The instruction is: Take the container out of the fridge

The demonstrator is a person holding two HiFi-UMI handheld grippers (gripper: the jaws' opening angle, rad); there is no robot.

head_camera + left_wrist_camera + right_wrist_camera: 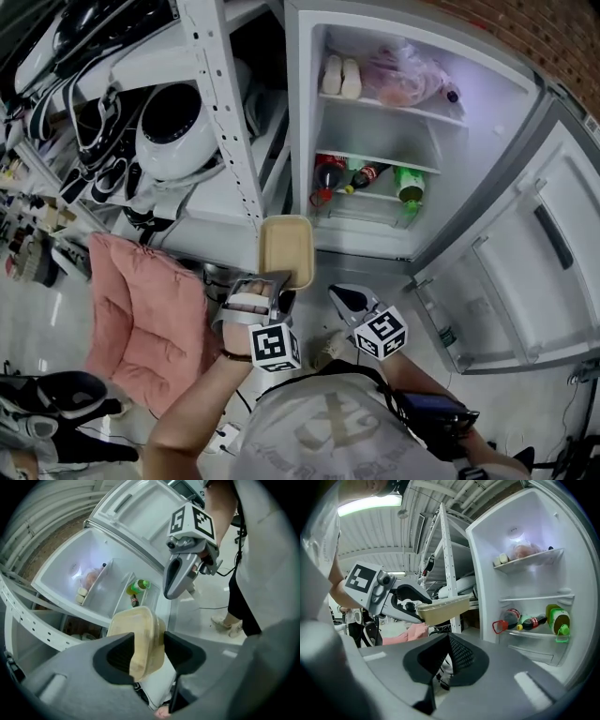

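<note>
Now | container [286,251]: clear of the fridge [497,103], in the air before it | left gripper [278,284]: jaws clamp its near wall | right gripper [345,298]: jaws together, empty | handling: likely light, thin, flexible plastic; one-edge grip may tilt.

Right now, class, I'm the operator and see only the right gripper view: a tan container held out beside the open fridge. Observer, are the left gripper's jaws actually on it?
Observer: Yes. In the left gripper view, the left gripper has one jaw pressed on each side of the container, gripping its near end.
Operator: I can't see the fridge door. Where is it?
Observer: The head view shows the fridge door wide open, off to the right of the right gripper.
</note>
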